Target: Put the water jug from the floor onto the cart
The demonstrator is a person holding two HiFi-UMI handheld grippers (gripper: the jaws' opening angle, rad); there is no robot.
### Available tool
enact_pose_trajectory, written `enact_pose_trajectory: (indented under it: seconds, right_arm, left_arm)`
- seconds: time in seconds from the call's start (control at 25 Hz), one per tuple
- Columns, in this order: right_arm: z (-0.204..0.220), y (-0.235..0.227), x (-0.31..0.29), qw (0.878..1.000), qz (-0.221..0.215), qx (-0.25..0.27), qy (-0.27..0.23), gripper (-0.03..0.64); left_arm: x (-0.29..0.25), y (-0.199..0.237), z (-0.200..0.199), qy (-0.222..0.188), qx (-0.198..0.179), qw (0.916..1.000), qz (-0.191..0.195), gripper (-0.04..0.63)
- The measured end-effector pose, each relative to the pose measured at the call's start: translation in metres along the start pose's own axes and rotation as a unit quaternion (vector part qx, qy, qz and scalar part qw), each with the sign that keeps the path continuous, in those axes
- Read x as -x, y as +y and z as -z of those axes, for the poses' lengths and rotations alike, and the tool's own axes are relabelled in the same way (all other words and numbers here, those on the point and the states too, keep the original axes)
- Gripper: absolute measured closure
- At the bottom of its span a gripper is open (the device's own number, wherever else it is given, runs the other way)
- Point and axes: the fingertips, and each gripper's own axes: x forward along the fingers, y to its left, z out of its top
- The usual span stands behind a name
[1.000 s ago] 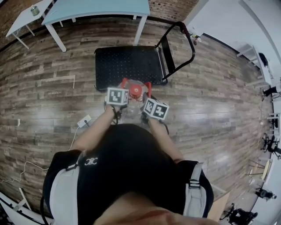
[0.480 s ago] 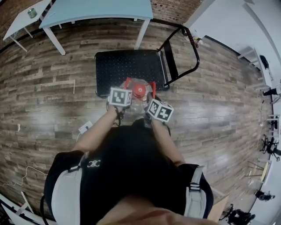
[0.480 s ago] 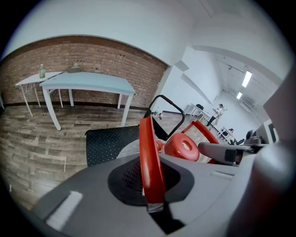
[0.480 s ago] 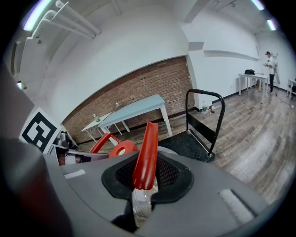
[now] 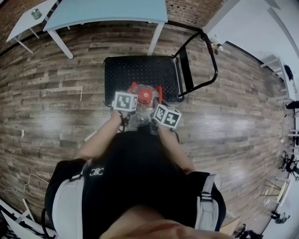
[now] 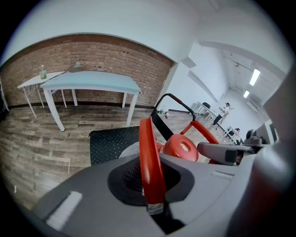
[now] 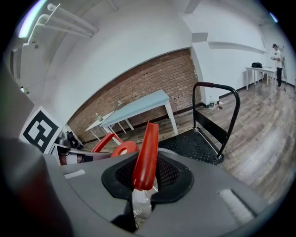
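The water jug, clear with a red cap and two red strap handles, hangs between my grippers at the near edge of the black cart platform. My left gripper is shut on the jug's left red handle, which runs straight into its jaws. My right gripper is shut on the other red handle. The cap shows just past the left gripper, with the cart deck behind it. The jug's body is mostly hidden under the marker cubes.
The cart's black push handle stands at its right end. A light blue table and a white side table stand beyond the cart by the brick wall. A white cable lies on the wood floor at left.
Both grippers and the jug have moved forward toward the cart along with the person. The jug now overlaps the platform's near edge. Both grips are unchanged.
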Motion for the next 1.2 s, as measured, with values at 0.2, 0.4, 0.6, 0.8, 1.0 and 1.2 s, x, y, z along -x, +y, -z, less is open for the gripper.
enact_pose_trajectory:
  seconds: [0.2,0.4,0.6,0.8,1.0,1.2]
  right_arm:
    - [-0.017,-0.013,-0.025,1.0,-0.005,-0.003,0.018,0.549]
    - [-0.038,-0.03,-0.058,0.999,-0.013,0.0,0.034,0.549]
    - [-0.062,-0.05,-0.083,0.998,-0.022,0.006,0.051,0.549]
    - [-0.088,-0.069,-0.105,0.997,-0.039,0.021,0.063,0.549]
    - [-0.102,-0.09,-0.129,0.996,-0.045,0.026,0.07,0.549]
    - [-0.112,-0.106,-0.156,0.995,-0.047,0.046,0.08,0.549]
  left_arm:
    - [-0.021,0.005,-0.016,0.015,0.009,0.9997,-0.016,0.583]
    - [-0.053,0.011,-0.039,0.029,0.018,0.9989,-0.034,0.584]
    - [-0.08,0.008,-0.062,0.043,0.032,0.9977,-0.042,0.584]
    - [-0.106,0.003,-0.085,0.053,0.041,0.9962,-0.055,0.583]
    - [-0.135,0.001,-0.1,0.064,0.044,0.9952,-0.06,0.581]
    - [-0.164,0.004,-0.11,0.07,0.046,0.9943,-0.066,0.58]
